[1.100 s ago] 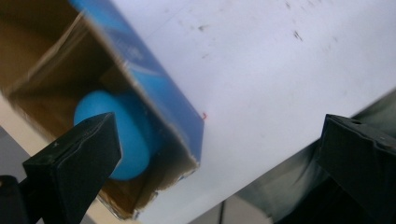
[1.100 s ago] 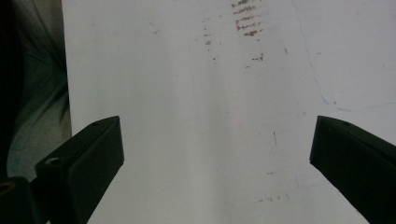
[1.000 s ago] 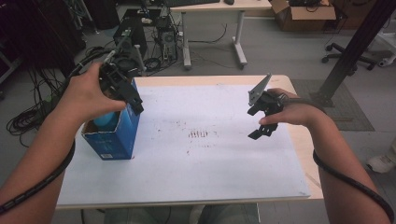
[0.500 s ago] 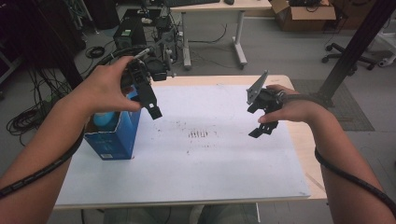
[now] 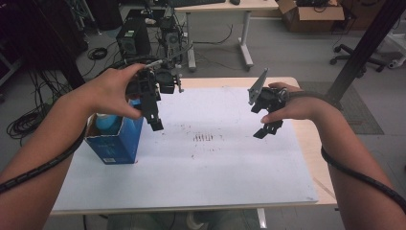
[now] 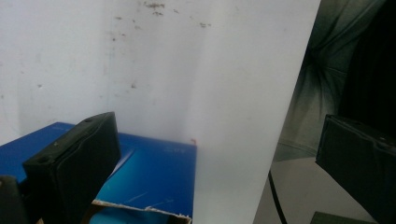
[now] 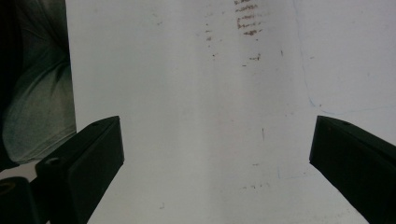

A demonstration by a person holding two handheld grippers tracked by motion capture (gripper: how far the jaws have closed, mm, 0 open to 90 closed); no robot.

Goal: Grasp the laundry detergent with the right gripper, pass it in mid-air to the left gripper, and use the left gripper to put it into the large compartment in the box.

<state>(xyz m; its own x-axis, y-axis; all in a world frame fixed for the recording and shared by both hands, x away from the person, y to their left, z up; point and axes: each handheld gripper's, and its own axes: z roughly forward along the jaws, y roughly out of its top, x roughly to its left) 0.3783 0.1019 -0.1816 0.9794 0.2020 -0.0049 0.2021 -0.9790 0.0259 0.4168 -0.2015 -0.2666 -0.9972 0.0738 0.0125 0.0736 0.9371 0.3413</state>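
Note:
An open-topped blue box (image 5: 117, 143) stands at the left of the white-topped table (image 5: 215, 167), with a light blue thing (image 5: 106, 122) inside it. My left gripper (image 5: 160, 103) hangs in the air just right of the box, above its top, jaws pointing down and open. In the left gripper view the open left gripper (image 6: 215, 140) holds nothing, and the blue box (image 6: 154, 182) lies below its left jaw. My right gripper (image 5: 262, 115) hovers over the table's right side. In its own view the right gripper (image 7: 215, 135) is open over bare white surface.
Brown smudges (image 5: 206, 138) mark the table's middle. Beyond the far edge stand a computer tower (image 5: 131, 40) and a desk leg (image 5: 246, 38), with cables (image 5: 24, 122) on the floor at left. A black post (image 5: 356, 52) rises at right.
My left gripper has risen from over the blue box and swung right, toward the table's middle. The right gripper has barely shifted.

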